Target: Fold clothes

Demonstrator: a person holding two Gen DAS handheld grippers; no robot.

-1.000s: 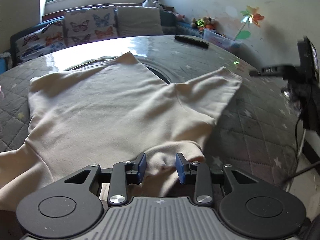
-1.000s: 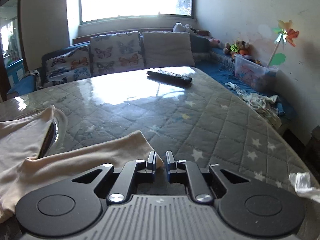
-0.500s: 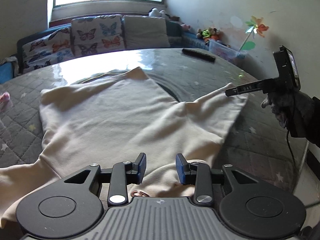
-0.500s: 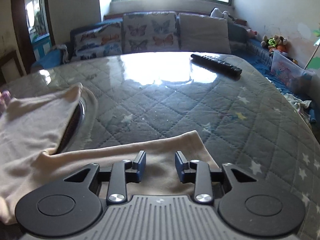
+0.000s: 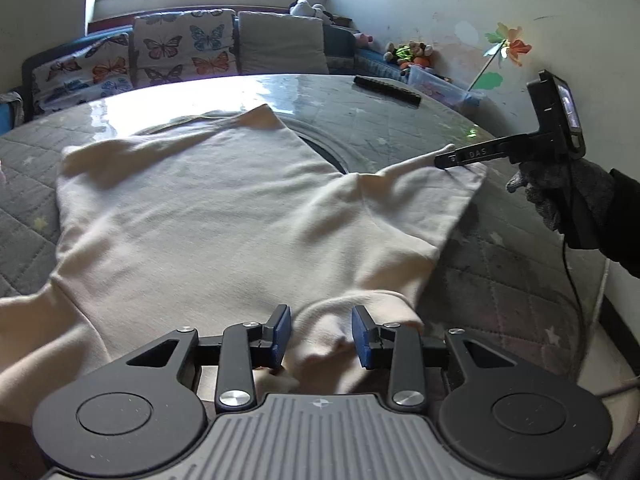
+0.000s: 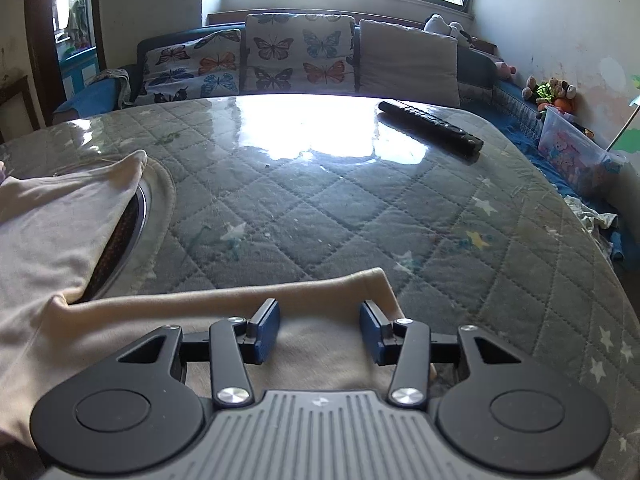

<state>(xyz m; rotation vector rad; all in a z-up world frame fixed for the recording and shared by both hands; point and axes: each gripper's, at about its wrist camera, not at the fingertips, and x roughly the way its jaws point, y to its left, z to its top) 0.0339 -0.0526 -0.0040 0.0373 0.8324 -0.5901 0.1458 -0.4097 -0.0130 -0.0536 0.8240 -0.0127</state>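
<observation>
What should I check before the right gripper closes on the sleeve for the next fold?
1. Sleeve end lies between the right gripper pads: ok.
2. Right jaws apart, opening, not pressing on cloth: ok.
3. Left gripper has a bunched fold of the cream shirt between its pads; firm grip: cannot tell.
4. Shirt body spread flat on the quilted table: ok.
5. Remote control lies apart from the shirt: ok.

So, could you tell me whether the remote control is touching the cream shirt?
Apart. The right wrist view shows the remote control far across bare quilted table from the cream shirt.
</observation>
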